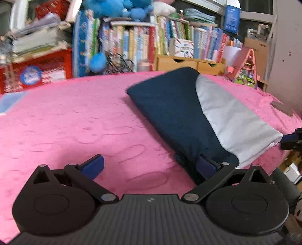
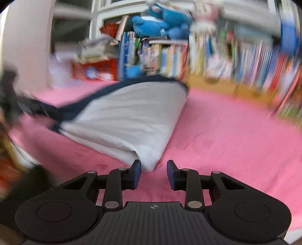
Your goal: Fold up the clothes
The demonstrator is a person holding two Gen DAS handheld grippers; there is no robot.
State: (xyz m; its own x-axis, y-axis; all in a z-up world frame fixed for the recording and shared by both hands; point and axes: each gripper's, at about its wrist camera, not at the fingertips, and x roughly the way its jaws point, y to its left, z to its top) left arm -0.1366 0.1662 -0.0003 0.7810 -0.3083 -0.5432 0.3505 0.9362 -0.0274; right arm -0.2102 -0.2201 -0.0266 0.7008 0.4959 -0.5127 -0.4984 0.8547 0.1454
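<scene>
A folded garment [image 1: 169, 105], navy with a light grey panel, lies on the pink cover [image 1: 75, 122]. My left gripper [image 1: 150, 165] is open wide at the garment's near navy corner. Its right finger [image 1: 205, 166] touches the cloth edge and its left finger rests over bare cover. In the blurred right wrist view the garment [image 2: 128, 120] shows its grey side. My right gripper [image 2: 153, 169] is open, with the grey corner just ahead of its left finger [image 2: 136, 171] and nothing pinched. The right gripper [image 1: 291, 140] also shows at the grey corner in the left wrist view.
Behind the cover stand a packed bookshelf [image 1: 143, 43], a red crate [image 1: 37, 71] with stacked papers, blue plush toys [image 1: 117, 9], a wooden drawer box [image 1: 188, 64] and a pink stand [image 1: 247, 64]. A flat grey object [image 1: 282, 108] lies near the cover's right edge.
</scene>
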